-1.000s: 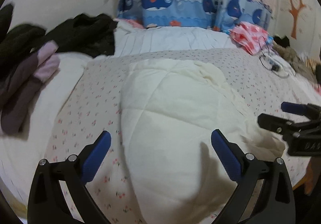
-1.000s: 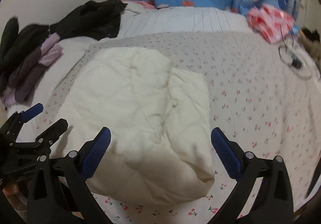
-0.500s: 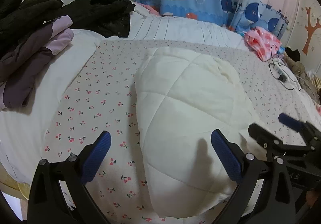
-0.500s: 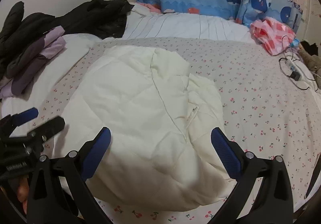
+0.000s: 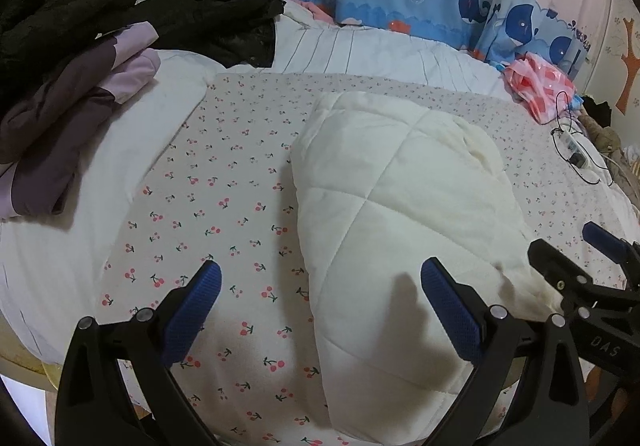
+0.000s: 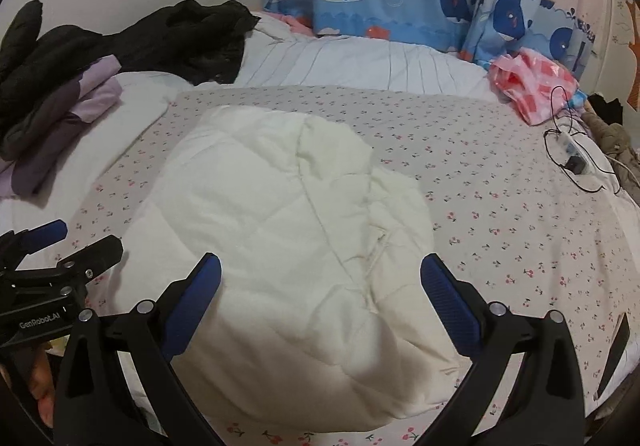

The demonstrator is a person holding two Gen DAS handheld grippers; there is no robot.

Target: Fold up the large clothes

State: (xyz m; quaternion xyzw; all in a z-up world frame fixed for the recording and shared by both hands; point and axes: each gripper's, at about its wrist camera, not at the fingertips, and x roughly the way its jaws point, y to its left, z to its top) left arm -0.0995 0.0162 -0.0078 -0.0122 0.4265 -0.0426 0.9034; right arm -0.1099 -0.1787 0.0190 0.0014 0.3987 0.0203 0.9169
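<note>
Care is needed now with the cream quilted garment [image 6: 288, 230], which lies folded into a thick bundle in the middle of the bed [image 6: 500, 214]. The left hand-held gripper [image 5: 320, 310] and the right hand-held gripper [image 6: 320, 306] both hang above its near edge, fingers wide apart, holding nothing. I think each should pinch a near corner through all layers, because the padding is puffy and can spring back. The cherry-print sheet [image 5: 224, 214] below looks smooth and thin.
</note>
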